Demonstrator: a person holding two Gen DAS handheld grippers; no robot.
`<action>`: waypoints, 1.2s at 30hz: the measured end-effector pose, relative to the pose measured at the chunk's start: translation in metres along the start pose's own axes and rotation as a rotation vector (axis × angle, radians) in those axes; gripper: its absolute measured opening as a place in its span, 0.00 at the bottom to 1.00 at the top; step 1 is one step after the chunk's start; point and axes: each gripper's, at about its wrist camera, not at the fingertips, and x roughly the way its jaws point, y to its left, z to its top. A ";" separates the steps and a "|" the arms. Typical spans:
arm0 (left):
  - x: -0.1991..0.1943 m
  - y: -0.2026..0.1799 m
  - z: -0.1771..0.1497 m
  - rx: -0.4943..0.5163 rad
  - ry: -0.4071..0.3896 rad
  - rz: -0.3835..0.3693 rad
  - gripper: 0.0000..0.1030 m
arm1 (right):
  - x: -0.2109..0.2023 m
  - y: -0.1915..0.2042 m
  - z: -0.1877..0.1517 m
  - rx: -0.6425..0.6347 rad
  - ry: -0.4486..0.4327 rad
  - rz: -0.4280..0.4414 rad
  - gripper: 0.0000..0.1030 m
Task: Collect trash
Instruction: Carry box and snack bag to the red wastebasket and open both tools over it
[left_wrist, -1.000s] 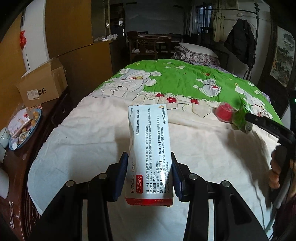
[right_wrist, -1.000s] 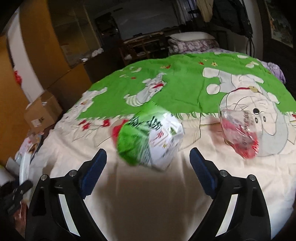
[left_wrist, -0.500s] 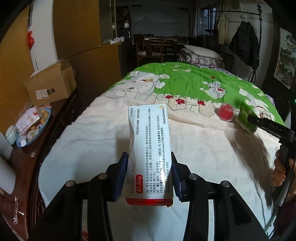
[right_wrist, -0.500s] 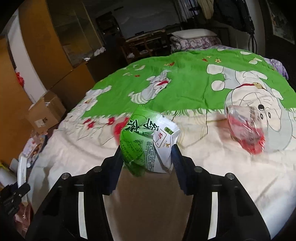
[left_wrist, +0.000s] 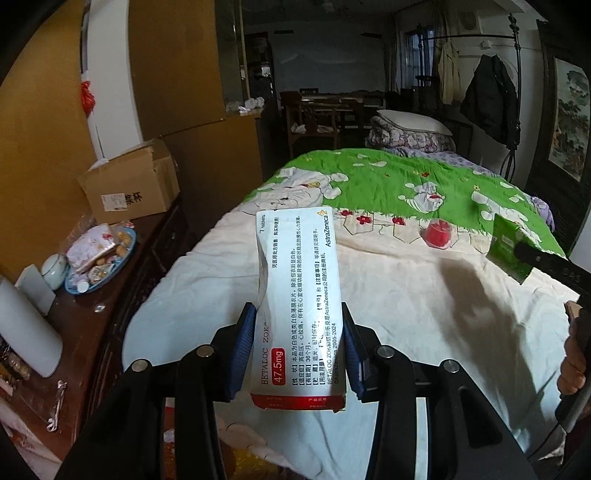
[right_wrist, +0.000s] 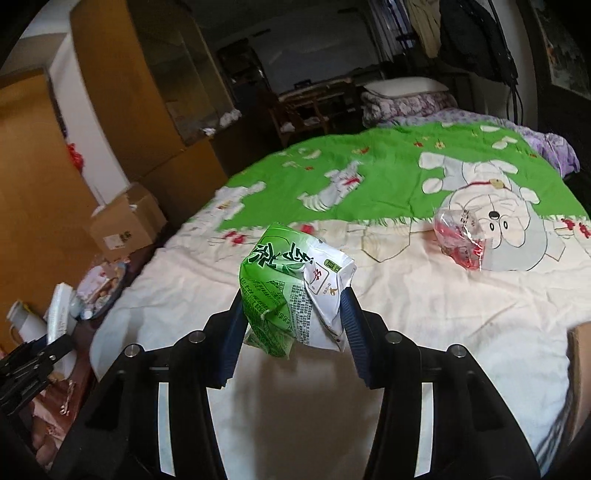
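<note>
My left gripper (left_wrist: 298, 343) is shut on a white Betaloc medicine box (left_wrist: 299, 302) with a red end, held upright above the cream bedsheet. My right gripper (right_wrist: 293, 317) is shut on a crumpled green and white drink carton (right_wrist: 291, 284), lifted off the bed; the carton also shows at the right edge of the left wrist view (left_wrist: 508, 251). A clear plastic cup with red inside (right_wrist: 461, 240) lies on its side on the bed to the right of the carton, and shows in the left wrist view (left_wrist: 437, 236) too.
The bed (left_wrist: 406, 295) carries a green cartoon quilt (right_wrist: 388, 173) at the far end. A dark wooden cabinet (left_wrist: 96, 332) along the left holds a cardboard box (left_wrist: 129, 184), a blue plate of snacks (left_wrist: 99, 258) and a white cylinder (left_wrist: 26, 332).
My right gripper closed on the green carton and lifted it off the bed. Both grippers have pulled back from the bed, the left still holding the medicine box.
</note>
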 end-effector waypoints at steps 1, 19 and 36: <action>-0.005 0.001 -0.001 0.000 -0.006 0.003 0.42 | -0.008 0.004 -0.001 -0.004 -0.008 0.010 0.49; -0.088 0.076 -0.047 -0.077 -0.055 0.097 0.42 | -0.092 0.100 -0.022 -0.101 -0.048 0.215 0.49; -0.070 0.173 -0.113 -0.214 0.068 0.196 0.42 | -0.085 0.176 -0.053 -0.208 0.035 0.278 0.49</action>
